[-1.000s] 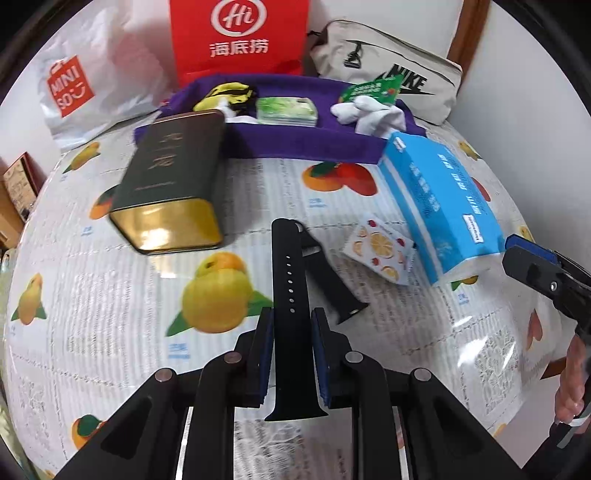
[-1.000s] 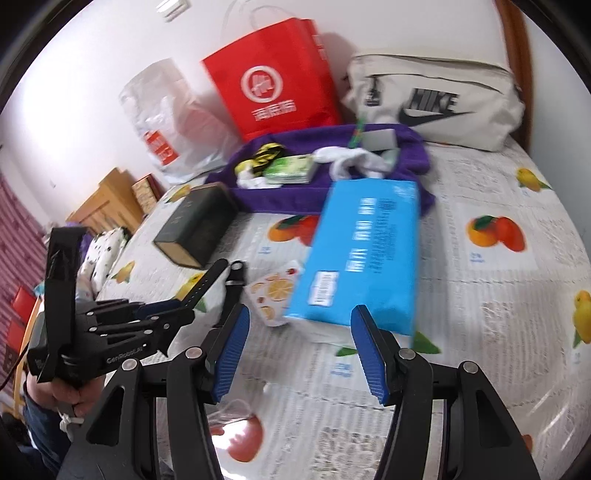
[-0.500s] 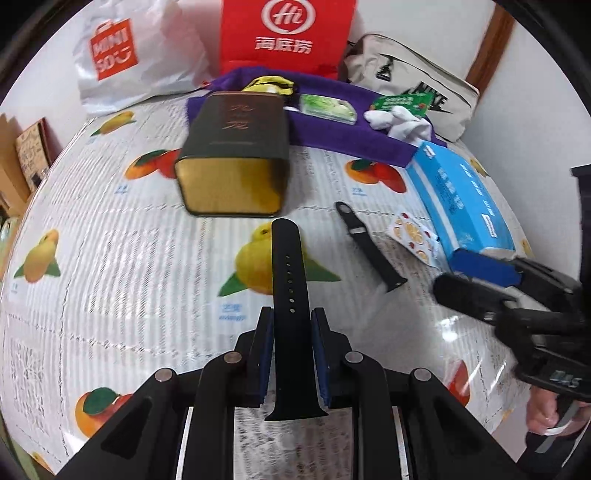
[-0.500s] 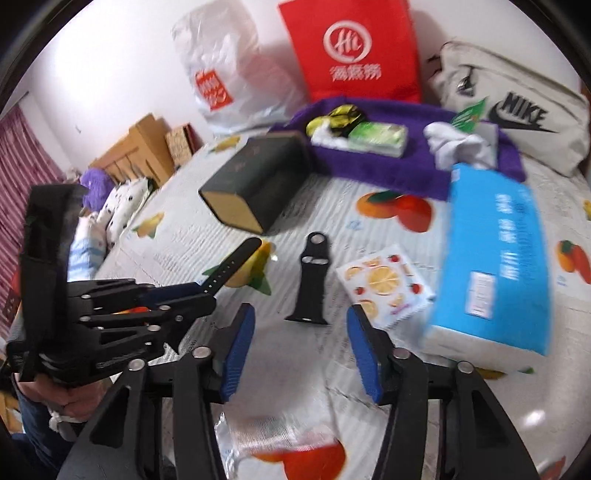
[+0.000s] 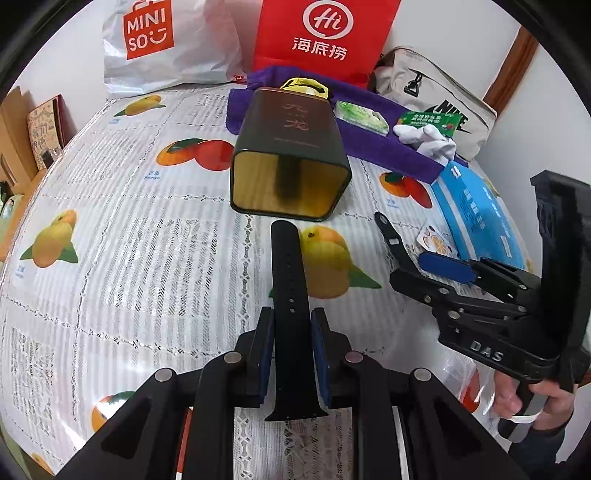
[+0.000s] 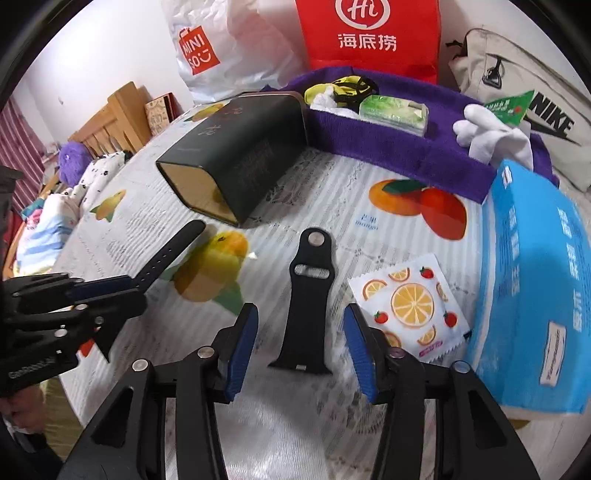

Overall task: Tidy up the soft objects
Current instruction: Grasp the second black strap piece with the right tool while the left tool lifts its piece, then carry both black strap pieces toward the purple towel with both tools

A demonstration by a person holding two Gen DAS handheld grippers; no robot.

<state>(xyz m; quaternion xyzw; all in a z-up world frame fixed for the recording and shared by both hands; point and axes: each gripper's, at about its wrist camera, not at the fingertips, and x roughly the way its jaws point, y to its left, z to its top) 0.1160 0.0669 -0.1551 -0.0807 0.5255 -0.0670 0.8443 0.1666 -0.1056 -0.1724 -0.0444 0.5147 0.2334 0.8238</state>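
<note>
Left gripper (image 5: 291, 343) clamps the long black silicone watch strap (image 5: 290, 280); right gripper (image 6: 301, 343), jaws just narrowing, now straddles the shorter black strap piece (image 6: 306, 295), seemingly untouched, ready to pick

A red paper bag (image 5: 325, 33) and a white Miniso bag (image 5: 162, 40) stand against the wall at the far end, straight ahead of the tools. A beige Nike bag (image 6: 524, 96) lies to their right. Wooden furniture (image 6: 110, 118) stands far left of the right tool.
</note>
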